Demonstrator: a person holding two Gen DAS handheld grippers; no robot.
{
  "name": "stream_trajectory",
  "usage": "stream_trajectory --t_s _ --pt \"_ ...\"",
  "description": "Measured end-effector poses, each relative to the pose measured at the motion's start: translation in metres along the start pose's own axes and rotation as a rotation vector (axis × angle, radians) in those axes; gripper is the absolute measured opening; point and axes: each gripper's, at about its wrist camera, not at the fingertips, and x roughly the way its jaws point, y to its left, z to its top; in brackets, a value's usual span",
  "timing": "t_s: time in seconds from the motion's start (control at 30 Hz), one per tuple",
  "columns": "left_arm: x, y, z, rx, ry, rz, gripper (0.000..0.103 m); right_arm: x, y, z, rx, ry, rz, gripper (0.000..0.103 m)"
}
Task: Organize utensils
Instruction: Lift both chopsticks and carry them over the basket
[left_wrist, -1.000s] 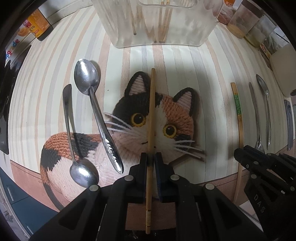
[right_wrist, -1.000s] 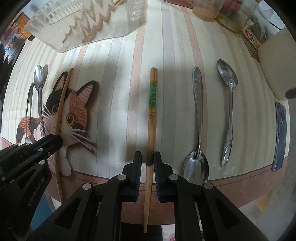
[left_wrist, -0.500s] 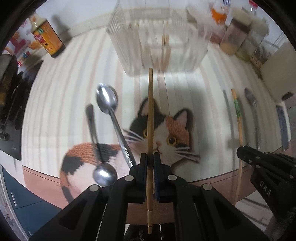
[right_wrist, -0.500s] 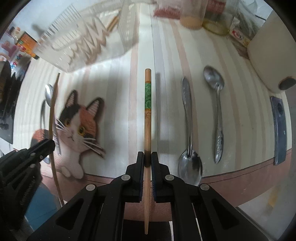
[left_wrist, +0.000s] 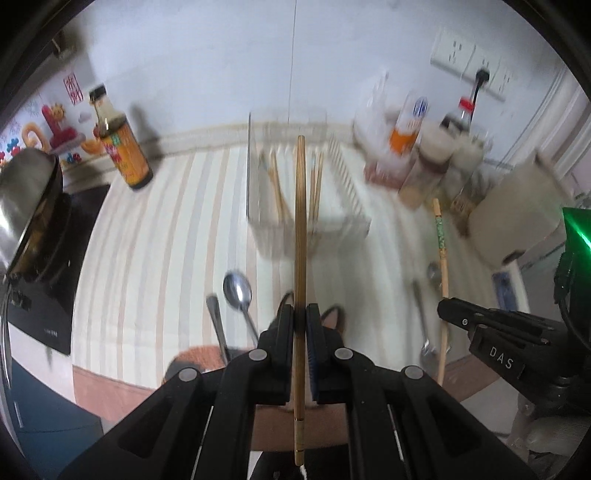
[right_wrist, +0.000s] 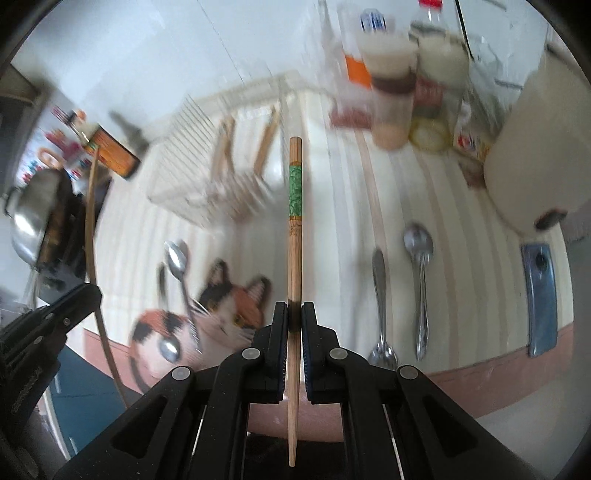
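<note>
My left gripper (left_wrist: 300, 314) is shut on a plain wooden chopstick (left_wrist: 300, 229) and holds it well above the table, pointing at the clear plastic utensil holder (left_wrist: 306, 206), which has several chopsticks in it. My right gripper (right_wrist: 294, 312) is shut on a green-banded chopstick (right_wrist: 294, 221), also lifted, right of the holder (right_wrist: 221, 177). Two spoons (left_wrist: 238, 291) lie by the cat mat (right_wrist: 225, 306) and two more spoons (right_wrist: 419, 266) lie to the right. The right gripper also shows in the left wrist view (left_wrist: 443, 306).
A sauce bottle (left_wrist: 122, 147) stands back left by a steel pot (left_wrist: 26, 199) on a black cooktop. Jars and bottles (right_wrist: 391, 92) crowd the back right beside a white appliance (right_wrist: 535, 147). A blue flat object (right_wrist: 541, 295) lies at the right edge.
Both grippers have lifted their chopsticks off the table and tilted up, so the views now take in the wall and the holder from higher up.
</note>
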Motion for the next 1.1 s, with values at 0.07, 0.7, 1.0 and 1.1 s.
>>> stream_trajectory --t_s 0.07,0.7,1.0,1.1 --pt "-0.004 0.002 0.013 -0.01 -0.011 -0.019 0.004 -0.014 0.002 0.019 -0.003 -0.033 0.024 0.007" --pt "0.07 0.033 0.168 -0.147 0.087 -0.11 0.004 0.022 0.028 0.201 0.002 -0.049 0.1 0.007" --pt "0.146 0.051 0.195 -0.239 0.236 -0.153 0.004 0.093 0.03 0.246 0.032 0.032 0.084 0.007" --pt "0.164 0.056 0.196 -0.261 0.267 -0.161 0.005 0.112 0.032 0.248 0.025 0.059 0.067 0.008"
